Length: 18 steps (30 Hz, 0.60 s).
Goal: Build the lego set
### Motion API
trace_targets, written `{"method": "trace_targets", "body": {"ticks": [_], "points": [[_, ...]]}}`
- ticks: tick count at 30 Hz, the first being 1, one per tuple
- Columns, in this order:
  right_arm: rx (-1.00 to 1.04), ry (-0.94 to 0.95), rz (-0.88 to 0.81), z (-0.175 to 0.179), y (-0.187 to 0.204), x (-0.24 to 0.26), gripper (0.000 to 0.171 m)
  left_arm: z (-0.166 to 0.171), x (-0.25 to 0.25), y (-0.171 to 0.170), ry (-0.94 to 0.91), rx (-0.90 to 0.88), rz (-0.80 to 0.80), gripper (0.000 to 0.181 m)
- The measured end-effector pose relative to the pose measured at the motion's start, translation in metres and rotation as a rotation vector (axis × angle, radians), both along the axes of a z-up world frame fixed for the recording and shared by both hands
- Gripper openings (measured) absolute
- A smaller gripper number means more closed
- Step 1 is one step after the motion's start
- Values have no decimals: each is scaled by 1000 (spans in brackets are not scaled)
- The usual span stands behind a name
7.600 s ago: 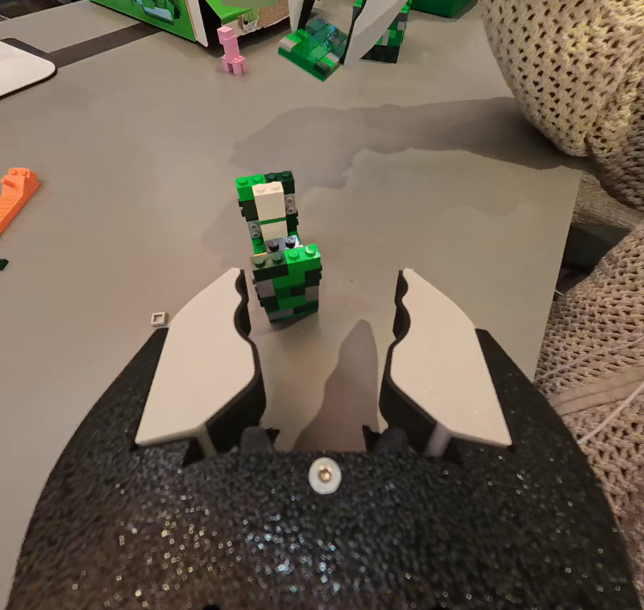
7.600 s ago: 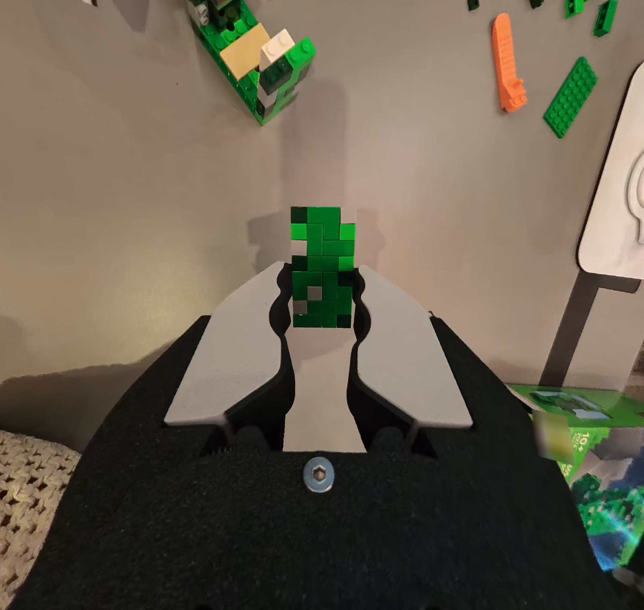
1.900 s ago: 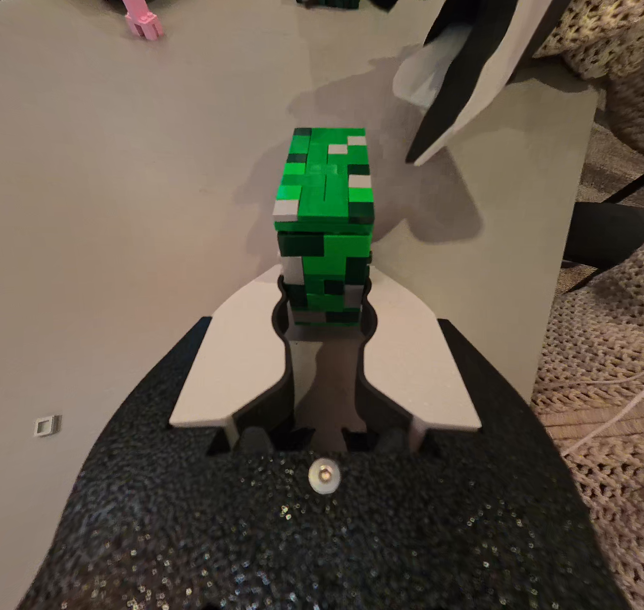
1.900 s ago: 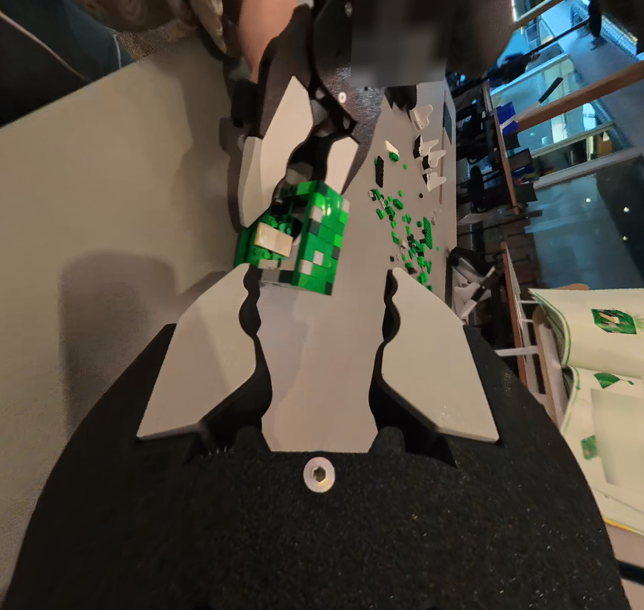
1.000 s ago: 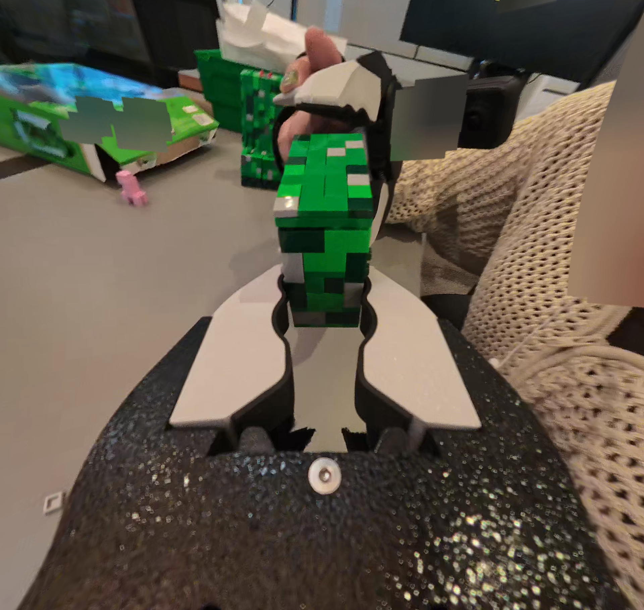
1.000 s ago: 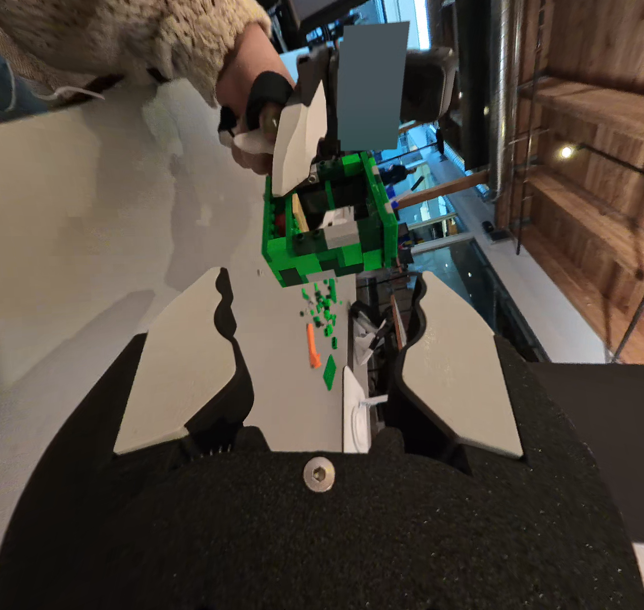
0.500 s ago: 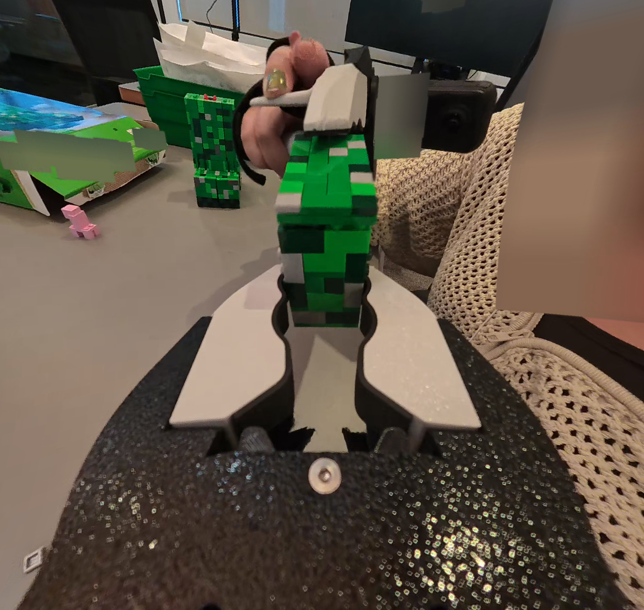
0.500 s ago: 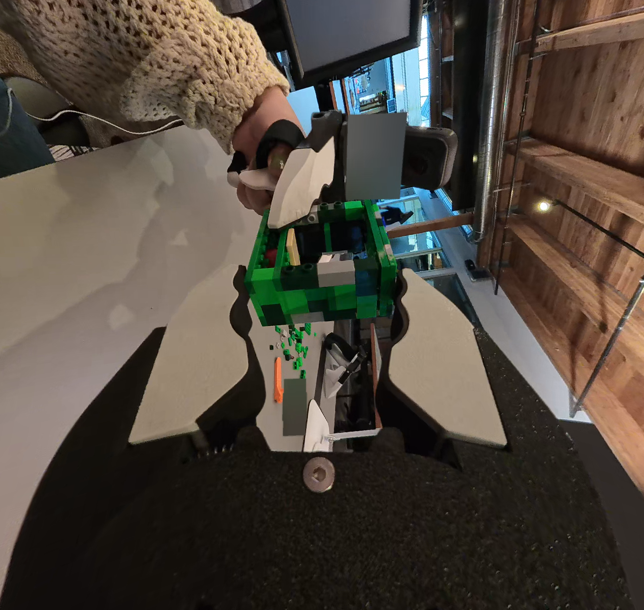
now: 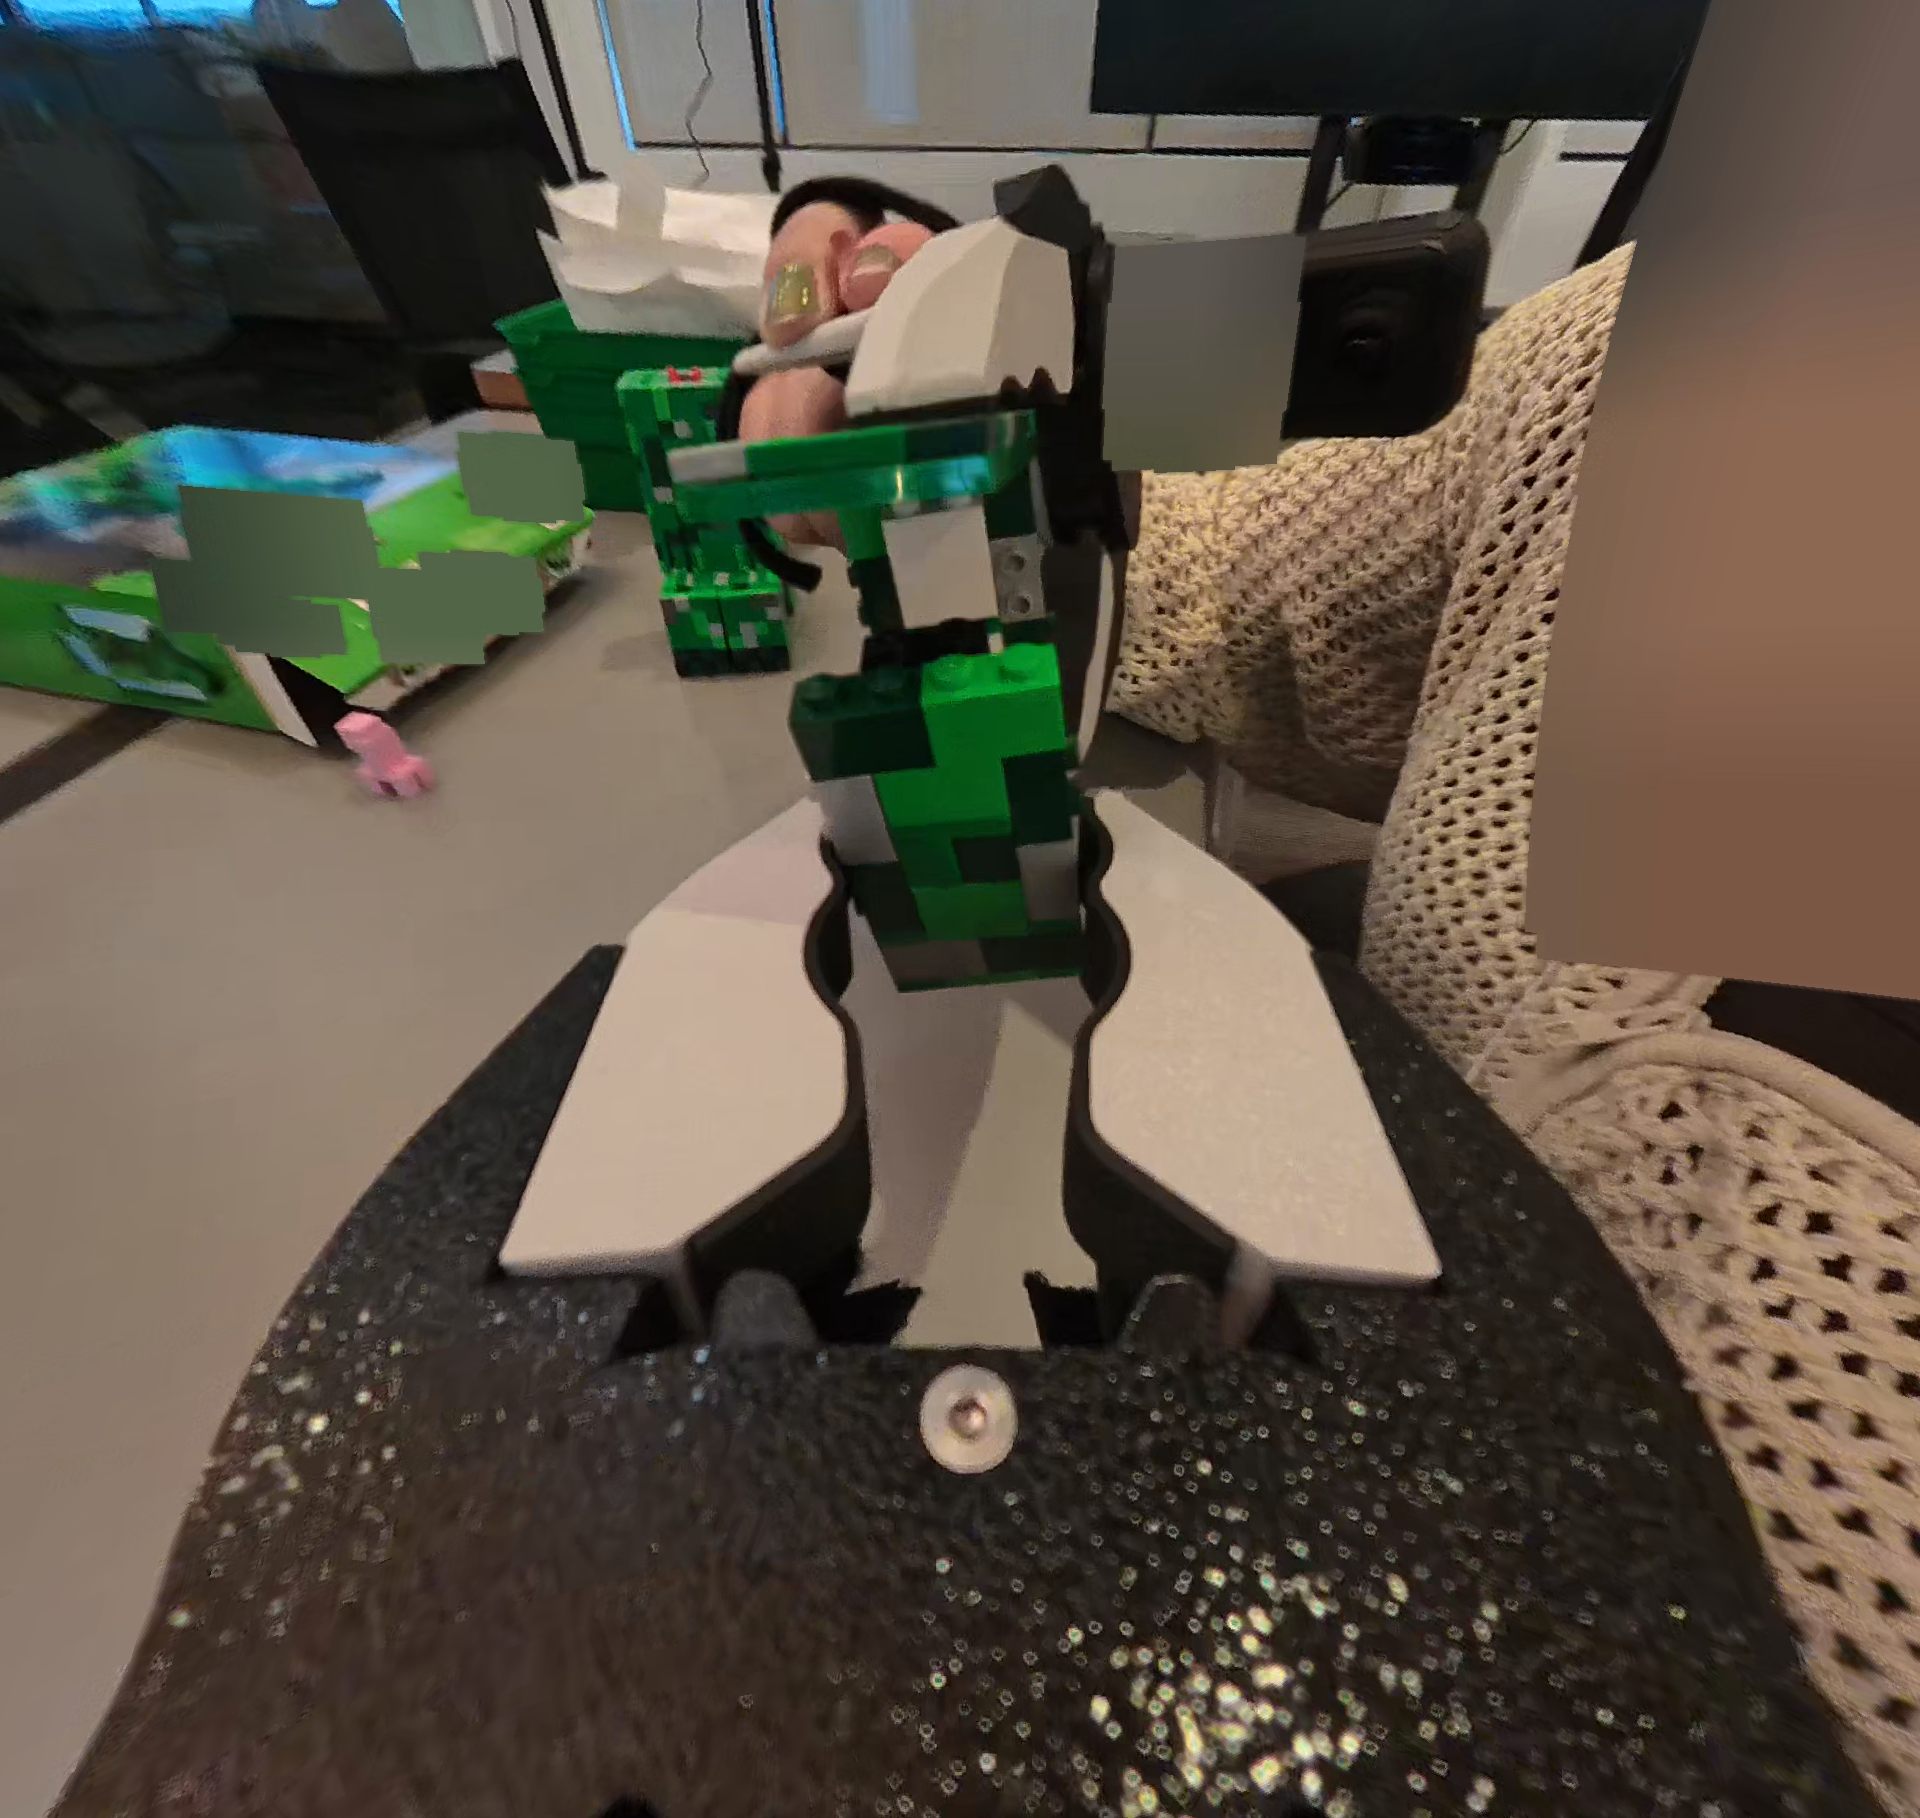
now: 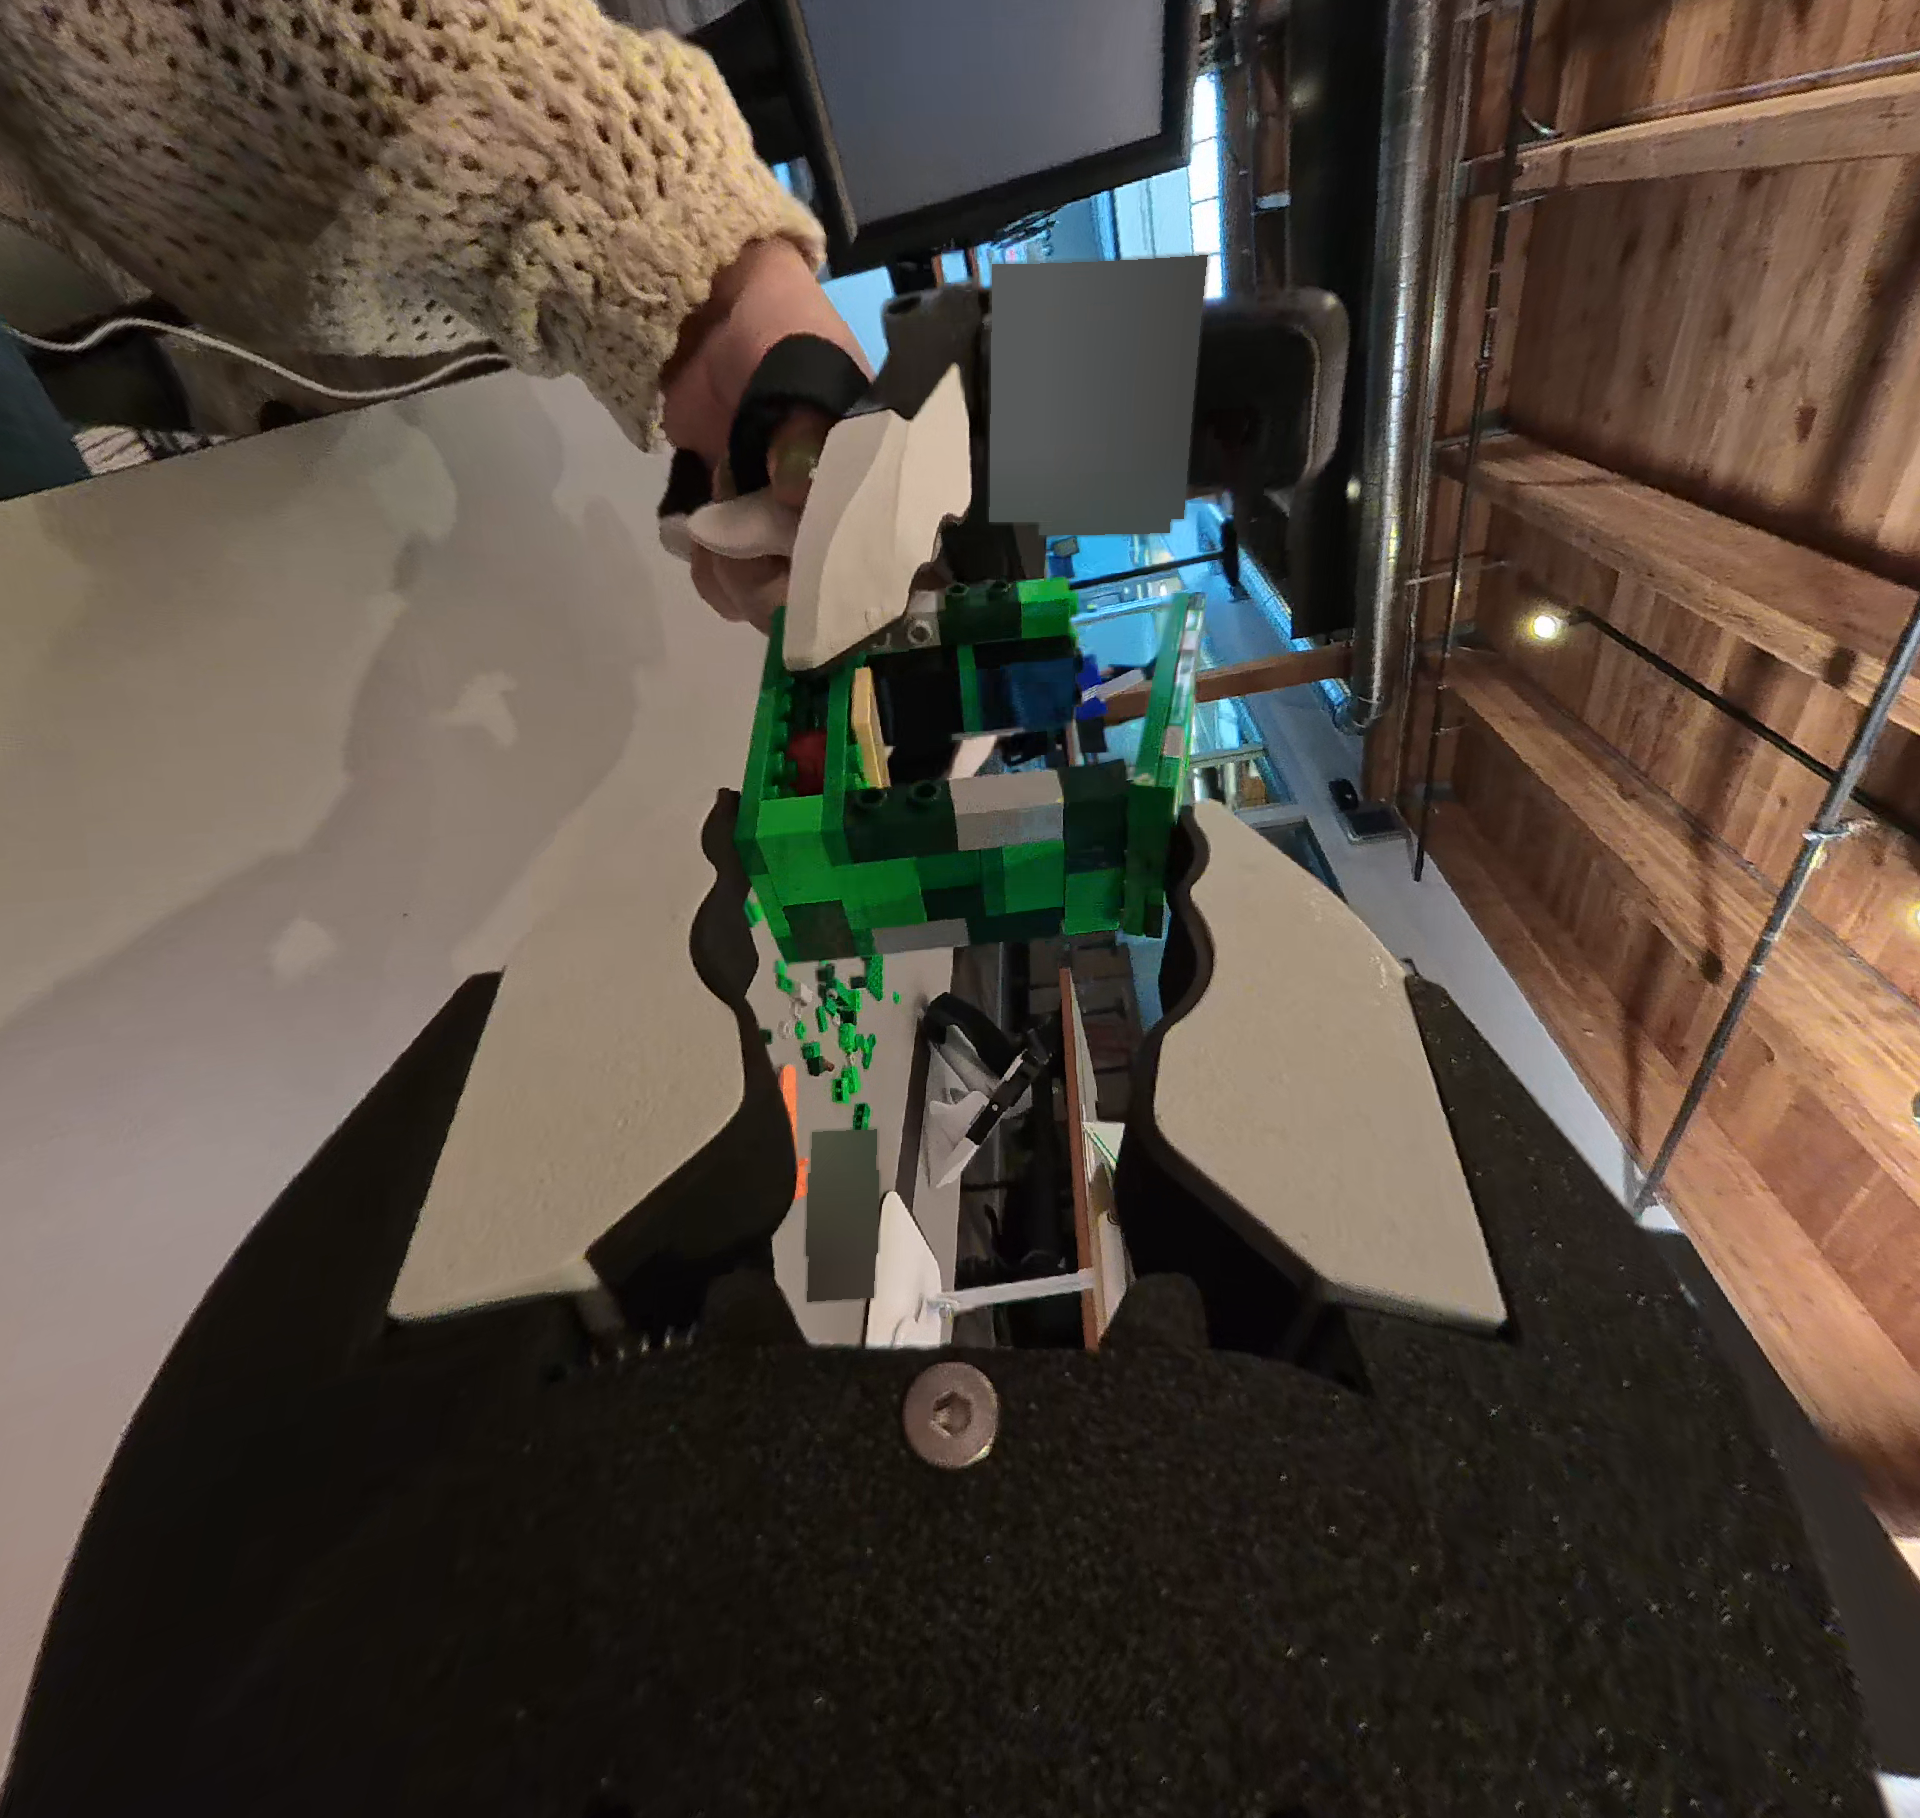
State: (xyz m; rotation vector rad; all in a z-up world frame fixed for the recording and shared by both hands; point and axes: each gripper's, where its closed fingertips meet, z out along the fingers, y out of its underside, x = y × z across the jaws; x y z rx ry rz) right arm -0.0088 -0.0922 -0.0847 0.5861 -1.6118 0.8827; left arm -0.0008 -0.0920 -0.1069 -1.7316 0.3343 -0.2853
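Grey tabletop (image 9: 260, 989) and a dark monitor (image 9: 1392, 12) framed the scene as you worked above the desk. Your left gripper (image 9: 961, 895) pinched the lower end of the green lego body (image 9: 951, 812), its fingers pressed against both sides of the block. Your right gripper (image 10: 951, 885) was spread wide around the hollow green lego box (image 10: 935, 833), fingertips against its outer walls; in the left wrist view that box sat just above the body, its flat lid (image 9: 852, 480) seen edge-on. Beyond them, a small pink lego figure (image 9: 384, 755) lay on the table beside a green set box (image 9: 125, 615), whose printing was masked, and a finished green creeper model (image 9: 717, 542) stood upright farther back.
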Motion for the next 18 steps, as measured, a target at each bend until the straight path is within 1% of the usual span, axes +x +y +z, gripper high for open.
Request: {"method": "trace_targets", "body": {"ticks": [4,7,9,10,13,16,18], "points": [[-51,-2,0,7,3,-2,77,5,-4,5,117,41,74,46],[-69,-24,-4,8,7,-4,77,8,-8,6,191,64,115,62],[-82,-31,-7,8,10,-6,77,11,-17,4,257,93,172,72],[-91,-43,-5,9,11,-6,77,13,-23,3,306,112,216,79],[-125,-72,9,13,14,-6,77,22,-42,1,509,178,356,108],[-147,-113,34,15,15,-3,77,29,-46,2,720,215,408,119],[-154,-137,49,16,15,-1,77,34,-40,4,845,250,386,119]]}}
